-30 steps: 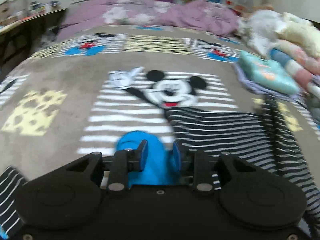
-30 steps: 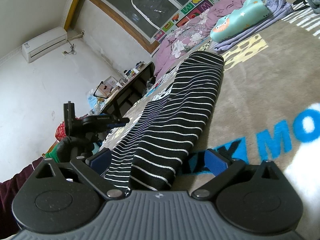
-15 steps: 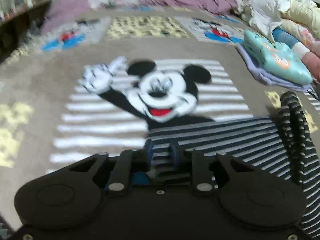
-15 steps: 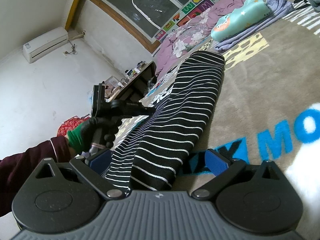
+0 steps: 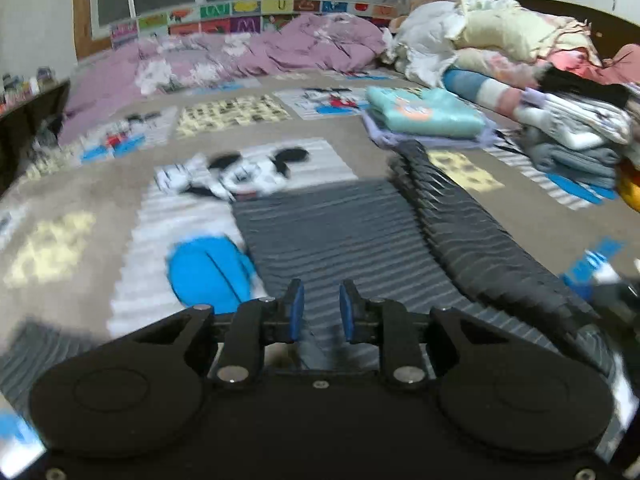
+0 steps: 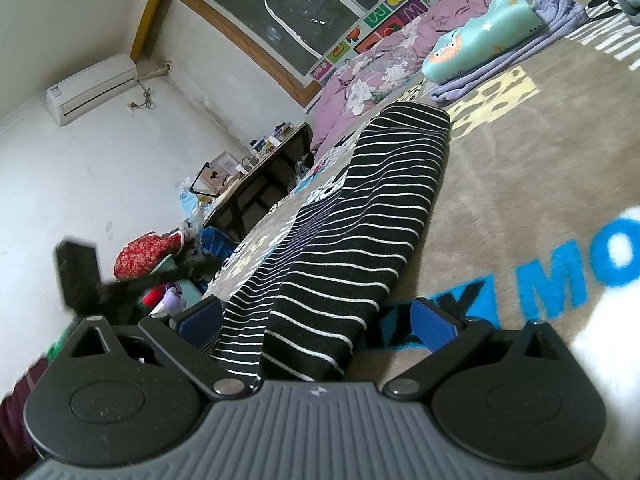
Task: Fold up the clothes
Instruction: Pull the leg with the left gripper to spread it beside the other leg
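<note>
A big grey-brown fleece blanket with cartoon mouse pictures [image 5: 120, 184] covered the bed. A crumpled purple flowered quilt [image 5: 248, 56] lay at the far end, under a dark window with a row of bright letter cards [image 5: 240, 8]. A white air conditioner [image 6: 92, 88] hung on the white wall, and a dark wooden bench crowded with small things [image 6: 264, 164] stood beside the bed. A neat folded mint-green top [image 5: 424, 112] sat on a folded purple cloth, near a tall heap of mixed clothes and bedding [image 5: 560, 92].

The black garment with thin white stripes [image 6: 360, 240] lay stretched out long on the blanket, with one side folded over into a thick ridge.

The left claw [image 5: 320, 312] had its blue pads close together with a small gap. A bit of striped cloth seemed to run up between them, but the picture was blurry there, so I could not tell if it was pinched. The right claw [image 6: 316, 320] was spread wide, and the near end of the garment lay between its pads without being squeezed.

A smeared dark shape at the left of the right wrist view was hard to make out. A dark red sleeve [image 6: 16, 408] was cut off at the corner.
</note>
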### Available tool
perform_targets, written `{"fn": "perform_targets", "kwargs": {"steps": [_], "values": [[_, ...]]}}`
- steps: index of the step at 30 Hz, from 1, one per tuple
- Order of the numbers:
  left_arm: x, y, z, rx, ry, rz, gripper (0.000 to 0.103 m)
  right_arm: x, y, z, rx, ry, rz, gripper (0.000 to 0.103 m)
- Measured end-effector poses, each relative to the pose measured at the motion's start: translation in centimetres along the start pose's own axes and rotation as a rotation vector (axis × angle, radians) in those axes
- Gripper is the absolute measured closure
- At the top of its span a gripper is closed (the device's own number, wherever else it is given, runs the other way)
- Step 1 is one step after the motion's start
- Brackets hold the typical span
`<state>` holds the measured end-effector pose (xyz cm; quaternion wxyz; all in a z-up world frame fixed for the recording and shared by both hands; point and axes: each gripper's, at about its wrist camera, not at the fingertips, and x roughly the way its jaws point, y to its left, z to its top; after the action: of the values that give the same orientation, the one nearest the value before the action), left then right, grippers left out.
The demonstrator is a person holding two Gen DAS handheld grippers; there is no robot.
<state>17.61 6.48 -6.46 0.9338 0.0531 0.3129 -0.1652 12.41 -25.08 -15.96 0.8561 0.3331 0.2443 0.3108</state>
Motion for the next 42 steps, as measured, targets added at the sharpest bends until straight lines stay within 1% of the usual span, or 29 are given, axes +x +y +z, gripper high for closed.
{"fn": "perform_targets", "kwargs": {"steps": [1, 3, 4, 6, 8, 9, 12, 13, 14, 17, 19, 21, 23, 24, 25, 26, 30, 33, 35, 37, 38, 39, 40, 41, 42], "values": [[0.3, -0.3, -0.7, -0.014, 0.016, 0.02, 0.084, 0.0, 0.0, 0.0, 0.0, -0.002, 0.001, 0.004], [1.7, 0.1, -1.9, -0.075, 0.086, 0.094, 0.084, -0.2, 0.0, -0.1, 0.002, -0.007, 0.001, 0.004], [2.4, 0.4, -2.6, -0.104, 0.108, 0.11, 0.084, -0.2, 0.0, -0.1, 0.002, -0.009, -0.001, 0.005], [1.5, 0.5, -3.2, -0.177, 0.047, 0.104, 0.084, -0.3, 0.1, -0.2, -0.001, -0.014, -0.009, 0.005], [-0.3, 0.1, -3.6, -0.22, -0.036, 0.095, 0.084, -0.4, 0.3, -0.4, -0.009, -0.018, -0.023, 0.006], [-0.9, 0.0, -4.0, -0.241, -0.056, 0.098, 0.081, -0.5, 0.5, -0.5, -0.017, -0.019, -0.033, 0.006], [-1.2, 0.9, -5.7, -0.307, -0.011, 0.148, 0.08, -0.6, 1.0, -0.8, -0.041, -0.02, -0.064, 0.006], [-1.5, 1.7, -6.3, -0.348, -0.015, 0.166, 0.08, -0.6, 1.2, -0.9, -0.049, -0.02, -0.076, 0.006], [-2.0, 2.6, -6.7, -0.399, -0.035, 0.176, 0.08, -0.7, 1.4, -1.0, -0.058, -0.021, -0.09, 0.006], [-3.3, 4.4, -6.2, -0.467, -0.107, 0.205, 0.08, -1.1, 2.1, -1.4, -0.085, -0.026, -0.141, 0.006], [-3.5, 5.0, -5.7, -0.499, -0.127, 0.183, 0.08, -1.5, 2.5, -1.8, -0.103, -0.027, -0.168, 0.006], [-2.8, 5.1, -4.7, -0.479, -0.116, 0.176, 0.08, -2.0, 2.9, -1.9, -0.105, -0.038, -0.194, 0.007], [-0.4, 4.9, -3.9, -0.423, -0.034, 0.167, 0.08, -2.6, 3.4, -1.9, -0.098, -0.054, -0.219, 0.007], [0.8, 5.1, -4.2, -0.417, 0.004, 0.161, 0.08, -2.8, 3.7, -1.8, -0.109, -0.067, -0.234, 0.007], [1.4, 5.3, -4.4, -0.433, 0.005, 0.173, 0.08, -3.0, 4.1, -1.6, -0.123, -0.076, -0.246, 0.007], [1.4, 5.7, -4.3, -0.462, -0.008, 0.177, 0.08, -3.0, 4.4, -1.5, -0.133, -0.08, -0.258, 0.007], [-1.0, 7.9, -4.3, -0.605, -0.108, 0.204, 0.08, -3.0, 5.8, -1.1, -0.19, -0.065, -0.303, 0.007], [-1.6, 8.0, -4.7, -0.615, -0.138, 0.157, 0.08, -2.5, 6.7, -0.1, -0.236, -0.053, -0.355, 0.007], [-0.9, 7.1, -4.7, -0.575, -0.115, 0.144, 0.08, -1.8, 7.0, 1.0, -0.25, -0.044, -0.381, 0.007], [0.0, 6.9, -4.9, -0.589, -0.099, 0.154, 0.08, -0.3, 7.3, 2.4, -0.282, -0.019, -0.415, 0.009], [0.4, 6.8, -5.1, -0.599, -0.091, 0.16, 0.08, 0.5, 7.4, 3.2, -0.299, -0.001, -0.431, 0.014], [0.6, 7.0, -5.1, -0.631, -0.097, 0.15, 0.077, 1.4, 7.5, 4.1, -0.315, 0.018, -0.448, 0.017], [0.7, 7.2, -5.1, -0.653, -0.106, 0.134, 0.07, 2.4, 7.6, 5.1, -0.329, 0.035, -0.465, 0.018], [0.7, 7.4, -5.1, -0.662, -0.112, 0.119, 0.065, 3.2, 7.6, 5.9, -0.337, 0.05, -0.476, 0.021], [0.7, 7.5, -5.0, -0.662, -0.116, 0.106, 0.059, 4.1, 7.5, 6.8, -0.342, 0.067, -0.484, 0.024]]}}
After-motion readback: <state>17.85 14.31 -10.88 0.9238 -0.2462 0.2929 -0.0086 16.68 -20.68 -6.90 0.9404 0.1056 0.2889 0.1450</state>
